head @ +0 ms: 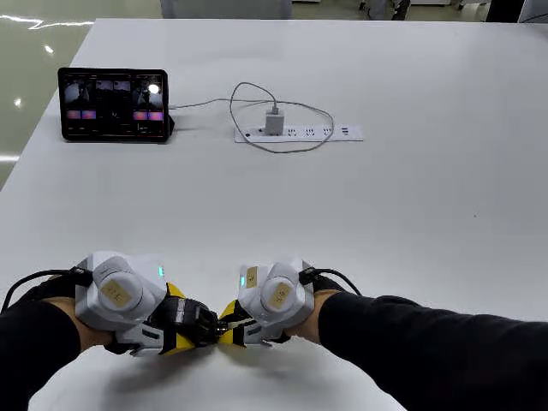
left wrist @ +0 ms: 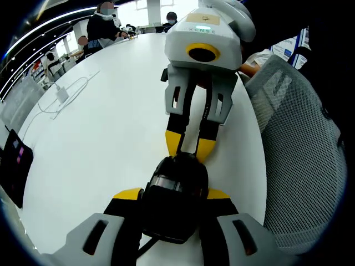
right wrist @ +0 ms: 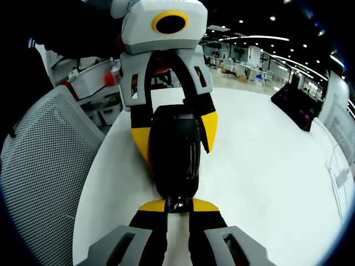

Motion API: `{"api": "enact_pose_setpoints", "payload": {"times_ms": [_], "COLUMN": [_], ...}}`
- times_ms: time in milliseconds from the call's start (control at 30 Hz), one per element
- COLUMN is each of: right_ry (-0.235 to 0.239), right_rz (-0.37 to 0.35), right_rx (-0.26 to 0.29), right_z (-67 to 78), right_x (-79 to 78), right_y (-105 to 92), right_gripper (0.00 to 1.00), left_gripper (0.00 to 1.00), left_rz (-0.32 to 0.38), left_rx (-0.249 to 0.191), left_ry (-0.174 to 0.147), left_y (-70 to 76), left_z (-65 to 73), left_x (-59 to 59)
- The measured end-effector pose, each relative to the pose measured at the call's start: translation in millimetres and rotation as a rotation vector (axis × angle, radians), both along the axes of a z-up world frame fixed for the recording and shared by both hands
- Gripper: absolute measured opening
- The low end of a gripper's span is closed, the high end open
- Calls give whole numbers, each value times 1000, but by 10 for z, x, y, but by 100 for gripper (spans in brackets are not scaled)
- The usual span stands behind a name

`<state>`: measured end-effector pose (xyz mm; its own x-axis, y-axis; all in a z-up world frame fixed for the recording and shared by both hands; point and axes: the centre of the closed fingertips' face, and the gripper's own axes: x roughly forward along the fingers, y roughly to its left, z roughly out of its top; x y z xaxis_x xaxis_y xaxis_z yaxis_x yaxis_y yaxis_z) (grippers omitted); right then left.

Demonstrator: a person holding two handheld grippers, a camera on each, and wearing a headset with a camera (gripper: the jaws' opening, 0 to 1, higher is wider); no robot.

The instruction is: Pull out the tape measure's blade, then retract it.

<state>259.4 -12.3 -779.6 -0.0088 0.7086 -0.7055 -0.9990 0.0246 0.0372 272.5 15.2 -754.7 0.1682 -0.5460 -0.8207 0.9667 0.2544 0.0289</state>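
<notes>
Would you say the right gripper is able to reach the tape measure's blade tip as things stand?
Probably yes: the right gripper meets the tape measure head-on, its jaws seemingly closed on the blade tip, nothing between; the left gripper holds the tape measure steady.

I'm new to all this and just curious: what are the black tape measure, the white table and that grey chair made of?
The tape measure has a black, semi-glossy case with soft highlights: probably plastic, perhaps rubber-coated. The table is smooth white with a faint sheen, likely laminate, though I can't be sure. The chair is grey woven mesh; its holes show.
</notes>
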Motion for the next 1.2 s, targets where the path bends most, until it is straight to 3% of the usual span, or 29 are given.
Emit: {"api": "enact_pose_setpoints", "payload": {"times_ms": [1200], "right_ry": [17], "right_rz": [-6], "right_rx": [-31], "right_z": [-2], "right_x": [0], "right_y": [-166], "right_gripper": [9], "left_gripper": [34], "left_rz": [6], "left_rx": [3], "left_ry": [4], "left_y": [10], "left_z": [-8], "left_x": [6]}}
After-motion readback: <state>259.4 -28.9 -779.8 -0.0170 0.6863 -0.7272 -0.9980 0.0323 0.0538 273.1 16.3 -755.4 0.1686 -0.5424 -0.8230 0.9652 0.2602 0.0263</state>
